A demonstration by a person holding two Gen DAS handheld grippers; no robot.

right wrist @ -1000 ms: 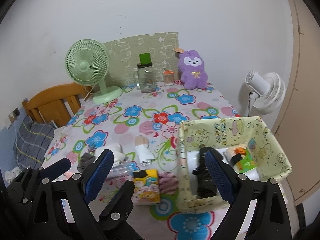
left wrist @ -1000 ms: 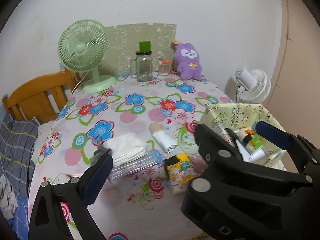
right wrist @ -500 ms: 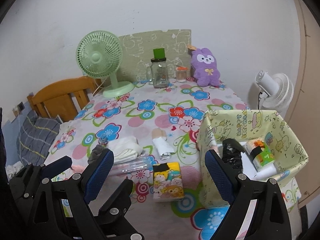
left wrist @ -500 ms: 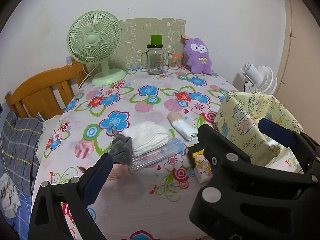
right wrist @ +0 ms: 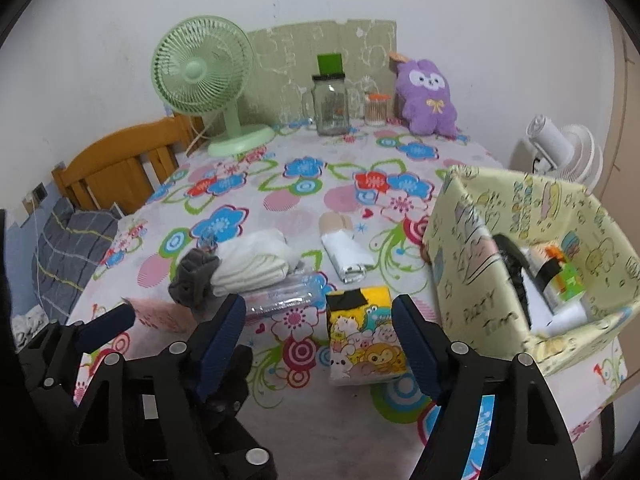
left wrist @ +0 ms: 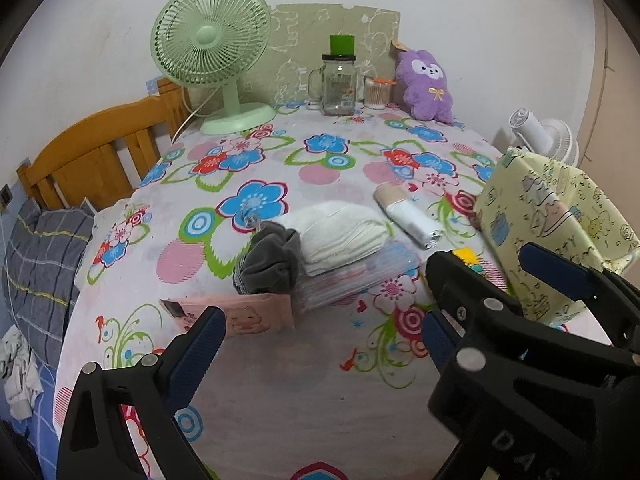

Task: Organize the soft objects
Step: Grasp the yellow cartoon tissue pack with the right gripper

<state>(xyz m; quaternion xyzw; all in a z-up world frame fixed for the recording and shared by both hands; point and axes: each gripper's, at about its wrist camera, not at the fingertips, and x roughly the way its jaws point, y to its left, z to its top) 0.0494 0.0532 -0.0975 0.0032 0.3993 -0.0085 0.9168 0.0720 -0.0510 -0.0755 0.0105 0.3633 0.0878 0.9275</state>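
Observation:
On the flowered tablecloth lie a folded white towel (left wrist: 344,236) (right wrist: 256,260), a grey cloth (left wrist: 272,260) (right wrist: 194,276) and a pink pack (left wrist: 240,312) (right wrist: 156,314). My left gripper (left wrist: 320,320) hangs open just short of the pink pack, empty. A yellow cartoon tissue pack (right wrist: 364,336) lies between the pads of my right gripper (right wrist: 318,308), whose jaws are closing. Its left pad is clear of the pack. A yellow-green fabric box (right wrist: 472,248) (left wrist: 536,208) stands to the right. A purple plush (left wrist: 426,84) (right wrist: 428,100) sits at the back.
A clear plastic packet (right wrist: 288,296) lies under the towel, and a white roll (right wrist: 344,248) lies beside it. At the back stand a green fan (left wrist: 212,40), a glass jar (left wrist: 338,84) and a swab pot (left wrist: 376,94). A wooden headboard (left wrist: 96,152) and a white fan (left wrist: 540,136) flank the table.
Both grippers have come down and forward toward the table, so the towel, the cloth and the packs look larger. The pink pack came into the left view. The right jaws have narrowed.

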